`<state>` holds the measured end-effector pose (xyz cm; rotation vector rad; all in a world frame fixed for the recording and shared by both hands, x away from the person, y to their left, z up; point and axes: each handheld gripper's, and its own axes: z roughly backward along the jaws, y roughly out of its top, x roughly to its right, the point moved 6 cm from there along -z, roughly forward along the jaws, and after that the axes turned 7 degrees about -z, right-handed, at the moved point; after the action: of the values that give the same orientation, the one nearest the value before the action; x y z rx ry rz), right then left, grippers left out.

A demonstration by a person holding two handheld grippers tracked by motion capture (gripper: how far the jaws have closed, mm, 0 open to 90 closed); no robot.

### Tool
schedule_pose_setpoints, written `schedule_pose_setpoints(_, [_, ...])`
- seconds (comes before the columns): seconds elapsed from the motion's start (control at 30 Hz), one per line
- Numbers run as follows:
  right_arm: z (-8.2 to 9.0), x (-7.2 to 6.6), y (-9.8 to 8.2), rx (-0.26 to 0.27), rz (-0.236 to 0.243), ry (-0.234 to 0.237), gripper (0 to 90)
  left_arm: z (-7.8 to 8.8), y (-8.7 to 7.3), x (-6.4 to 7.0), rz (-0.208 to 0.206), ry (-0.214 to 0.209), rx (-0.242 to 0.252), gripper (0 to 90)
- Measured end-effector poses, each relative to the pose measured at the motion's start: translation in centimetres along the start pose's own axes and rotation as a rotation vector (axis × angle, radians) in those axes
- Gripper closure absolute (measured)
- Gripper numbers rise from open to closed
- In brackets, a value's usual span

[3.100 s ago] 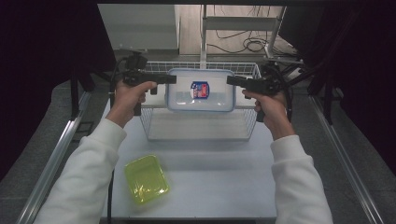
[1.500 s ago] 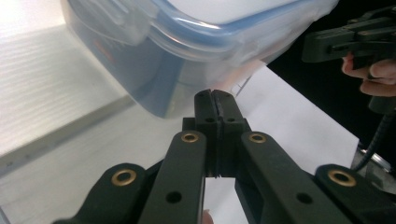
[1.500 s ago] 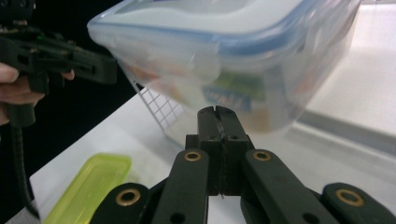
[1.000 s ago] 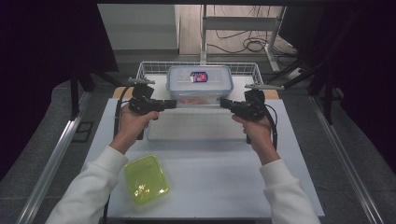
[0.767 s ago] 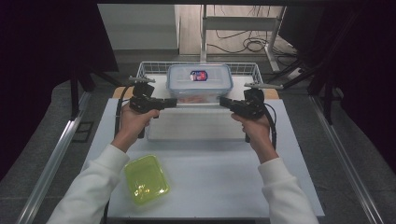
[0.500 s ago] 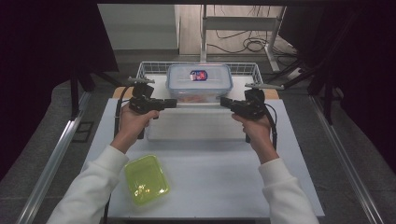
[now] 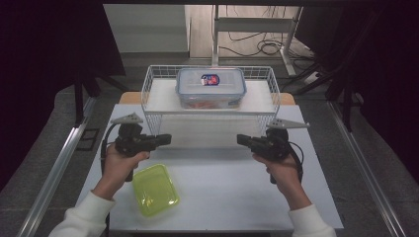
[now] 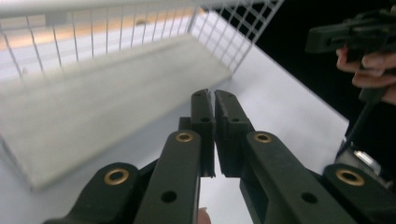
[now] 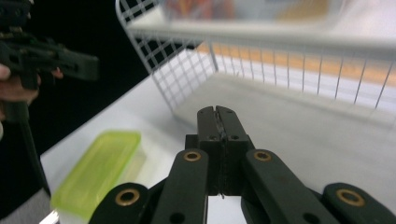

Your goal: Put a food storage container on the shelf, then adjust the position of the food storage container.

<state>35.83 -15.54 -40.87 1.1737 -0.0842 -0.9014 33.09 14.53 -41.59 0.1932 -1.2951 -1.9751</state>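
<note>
Both pairs of jaws stand pressed together with nothing between them: the left gripper (image 7: 165, 139) shows the thinnest slit between its black pads in the left gripper view, and the right gripper (image 7: 242, 140) shows its pads meeting flat. Each is held level in front of the white wire basket (image 7: 148, 94), left gripper at its front left corner, right gripper at its front right corner, tips pointing toward each other, touching nothing.

Inside that basket, toward its back, sits the clear rectangular plastic box with a blue-rimmed lid and a red-and-blue label (image 7: 211, 88). It lies beyond and between the two sets of tips, well apart from both, upright, lid on top, its long axis running along the basket's length.

Nearer than the basket, beside the left hand (image 7: 120, 162), lies a yellow-green translucent plastic lid (image 7: 154, 189), flat on the white table (image 7: 237, 197).
</note>
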Motion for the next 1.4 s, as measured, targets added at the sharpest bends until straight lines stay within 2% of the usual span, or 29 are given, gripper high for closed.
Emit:
schedule_pose_setpoints(0.03, [0.0,0.0,0.0,0.000,0.000,0.000,88.2,0.3,-0.8,0.1,-0.005,-0.002,-0.009,87.3])
schedule_pose_setpoints(0.07, [0.2,-0.1,-0.7,-0.010,-0.002,0.006,88.1,0.5,-1.5,0.2,-0.008,-0.004,-0.016,87.0])
schedule_pose_setpoints(0.1, [0.4,0.0,-2.3,-0.019,-0.005,0.013,87.6,0.8,-2.5,0.1,-0.009,0.002,-0.024,85.7])
schedule_pose_setpoints(0.13, [0.4,0.0,-2.3,-0.019,-0.005,0.013,87.6,0.9,-3.0,0.0,-0.010,0.006,-0.029,85.7])
schedule_pose_setpoints(0.23, [0.6,0.3,-4.0,-0.035,-0.007,0.012,87.2,1.1,-5.2,-0.1,-0.003,0.005,-0.046,85.1])
schedule_pose_setpoints(0.33, [0.5,0.7,-5.7,-0.055,-0.016,0.012,86.4,1.1,-6.7,0.0,-0.002,0.003,-0.059,83.1])
schedule_pose_setpoints(0.37, [0.4,1.1,-6.8,-0.073,-0.024,0.009,84.2,1.1,-7.2,0.1,-0.003,0.003,-0.061,80.7])
schedule_pose_setpoints(0.43, [0.4,1.2,-7.2,-0.085,-0.029,0.009,82.5,0.9,-7.9,0.2,-0.012,0.012,-0.089,78.8])
schedule_pose_setpoints(0.5, [0.2,1.5,-8.1,-0.114,-0.029,0.005,74.3,0.7,-8.4,0.4,-0.028,0.046,-0.115,67.9])
schedule_pose_setpoints(0.53, [0.1,1.7,-8.6,-0.130,-0.024,-0.006,67.7,0.7,-8.6,0.5,-0.033,0.051,-0.116,61.5])
schedule_pose_setpoints(0.6, [0.1,1.8,-9.0,-0.139,-0.019,-0.016,60.4,0.7,-9.1,0.7,-0.043,0.049,-0.144,48.8])
schedule_pose_setpoints(0.67, [0.3,1.9,-9.4,-0.145,-0.014,-0.033,54.3,0.9,-9.5,0.7,-0.053,0.071,-0.156,40.0])
schedule_pose_setpoints(0.7, [0.3,1.9,-9.5,-0.146,-0.015,-0.035,53.1,1.1,-9.6,0.7,-0.055,0.078,-0.160,38.7])
schedule_pose_setpoints(0.83, [0.5,2.1,-10.0,-0.155,-0.024,-0.032,47.6,1.9,-10.2,0.8,-0.073,0.089,-0.165,36.6])
schedule_pose_setpoints(0.97, [0.4,2.3,-10.4,-0.157,-0.043,-0.033,45.0,2.7,-10.6,0.8,-0.070,0.080,-0.164,35.0])
schedule_pose_setpoints(1.1, [0.6,2.4,-10.9,-0.159,-0.056,-0.024,43.4,4.1,-11.4,0.5,-0.079,0.110,-0.174,35.0])
schedule_pose_setpoints(1.17, [0.8,2.5,-11.2,-0.156,-0.059,-0.025,43.1,4.8,-11.9,0.5,-0.076,0.123,-0.184,37.1])
schedule_pose_setpoints(1.23, [1.2,3.0,-11.5,-0.156,-0.063,-0.039,43.1,5.2,-12.3,0.4,-0.074,0.126,-0.201,43.6])
schedule_pose_setpoints(1.3, [1.3,3.1,-11.5,-0.156,-0.066,-0.043,43.1,5.6,-12.4,0.3,-0.072,0.139,-0.203,44.5])
schedule_pose_setpoints(1.4, [1.6,3.5,-11.7,-0.148,-0.076,-0.053,43.1,6.1,-12.6,0.2,-0.072,0.150,-0.213,53.9])
